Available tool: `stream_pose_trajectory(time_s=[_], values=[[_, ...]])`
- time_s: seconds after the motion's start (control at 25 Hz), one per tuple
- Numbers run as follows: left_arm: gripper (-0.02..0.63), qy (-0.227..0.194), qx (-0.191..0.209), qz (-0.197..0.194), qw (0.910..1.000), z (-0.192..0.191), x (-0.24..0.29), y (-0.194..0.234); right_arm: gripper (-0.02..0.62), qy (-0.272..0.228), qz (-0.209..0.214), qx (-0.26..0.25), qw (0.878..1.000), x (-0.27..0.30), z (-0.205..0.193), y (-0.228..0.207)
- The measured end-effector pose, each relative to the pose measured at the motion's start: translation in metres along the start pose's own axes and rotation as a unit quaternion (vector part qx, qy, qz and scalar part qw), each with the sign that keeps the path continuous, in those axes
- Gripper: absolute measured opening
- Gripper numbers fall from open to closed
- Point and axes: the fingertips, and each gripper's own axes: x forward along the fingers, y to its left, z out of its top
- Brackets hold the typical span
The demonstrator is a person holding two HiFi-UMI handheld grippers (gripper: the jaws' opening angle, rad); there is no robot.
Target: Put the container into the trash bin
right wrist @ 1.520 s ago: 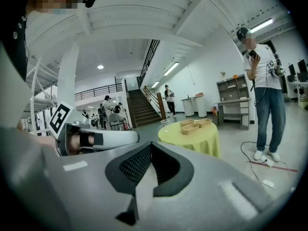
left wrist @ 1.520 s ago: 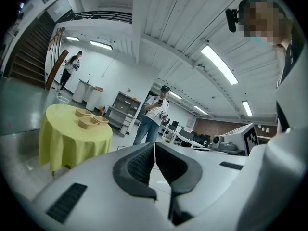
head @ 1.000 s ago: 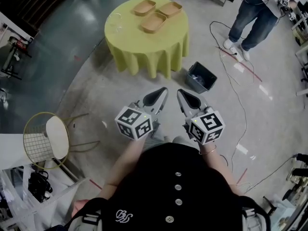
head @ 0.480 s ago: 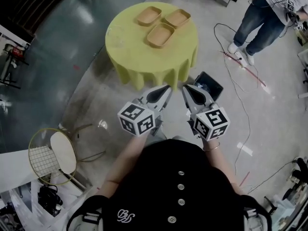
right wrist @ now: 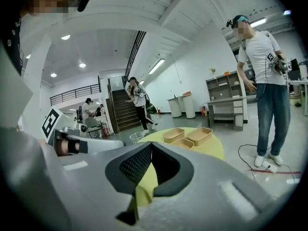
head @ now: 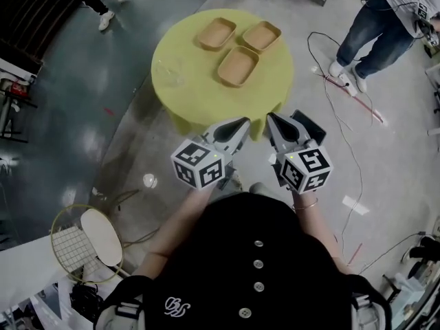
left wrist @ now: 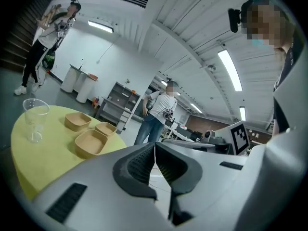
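- A clear plastic cup (head: pixel 167 71) stands on the left side of the round table (head: pixel 199 98). The table has a yellow-green cloth that hangs down all around.
- Three containers sit on the table, to the right of the cup. They are close together, toward the far side of the table.
- Each one is a light brown tray. It is shallow, with rounded corners and an open top, and it looks empty inside.
- The left container (head: pixel 217 33) and the right container (head: pixel 261 36) lie side by side at the far edge. The near container (head: pixel 238 66) lies just in front of them, between the two.
- The left gripper (head: pixel 245 122) is held in the air near the person's body, at the near edge of the table. Its two jaws are pressed together with nothing between them.
- The right gripper (head: pixel 271 117) is just beside it. Its jaws are pressed together too, and they hold nothing.
- The dark trash bin (head: pixel 311 124) stands on the floor at the near right of the table. The right gripper hides part of it.
- Another person in blue jeans (head: pixel 375 19) stands far to the right, and thin cables (head: pixel 342 81) lie on the floor near their feet.
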Motion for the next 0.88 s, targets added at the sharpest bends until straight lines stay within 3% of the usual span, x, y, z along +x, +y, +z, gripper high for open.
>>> stream_pose_trajectory(time_s=[0.24,0.68,0.88], values=[[0.017,0.012,-0.012,-0.002,0.9999,0.0,0.0,0.024,0.005,0.009,-0.008,0.017,1.0,0.024,-0.003,-0.004],[0.017,-0.001,-0.037,0.017,0.9992,0.003,0.012,0.055,0.005,0.009,-0.011,-0.004,1.0,0.039,-0.002,-0.013],[0.017,-0.009,-0.05,0.036,0.9981,0.009,0.028,0.064,0.005,0.025,0.014,-0.004,1.0,0.057,0.006,-0.03]])
